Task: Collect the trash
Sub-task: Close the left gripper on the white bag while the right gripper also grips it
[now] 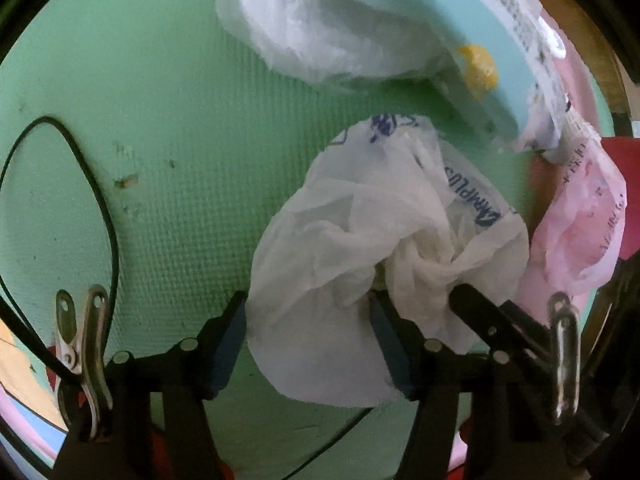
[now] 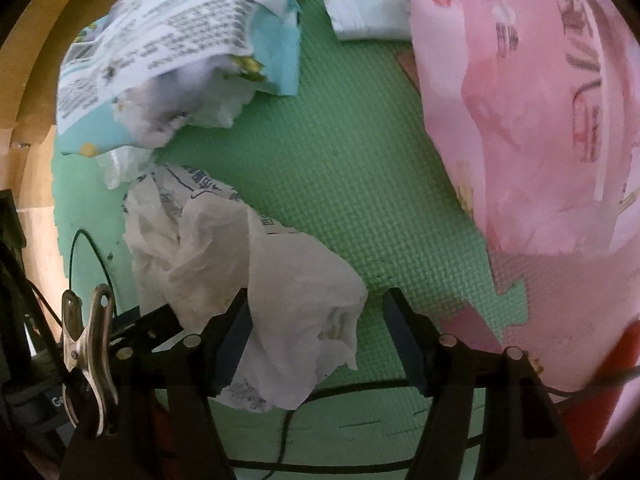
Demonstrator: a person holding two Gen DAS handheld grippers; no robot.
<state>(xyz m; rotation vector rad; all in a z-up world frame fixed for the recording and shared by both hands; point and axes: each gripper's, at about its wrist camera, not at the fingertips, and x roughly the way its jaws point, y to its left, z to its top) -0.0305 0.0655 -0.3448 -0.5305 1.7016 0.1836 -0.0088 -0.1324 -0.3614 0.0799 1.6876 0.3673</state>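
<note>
Pick-up step: both the left hand-held gripper [image 1: 308, 344] and the right hand-held gripper [image 2: 316, 336] stand spread, straddling the crumpled white bag [image 1: 360, 248] on the green mat [image 1: 160, 140]; each must next pinch it.

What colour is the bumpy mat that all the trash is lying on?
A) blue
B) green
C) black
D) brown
B: the textured mat under the crumpled white bag and the pink bag is green in both wrist views.
</note>
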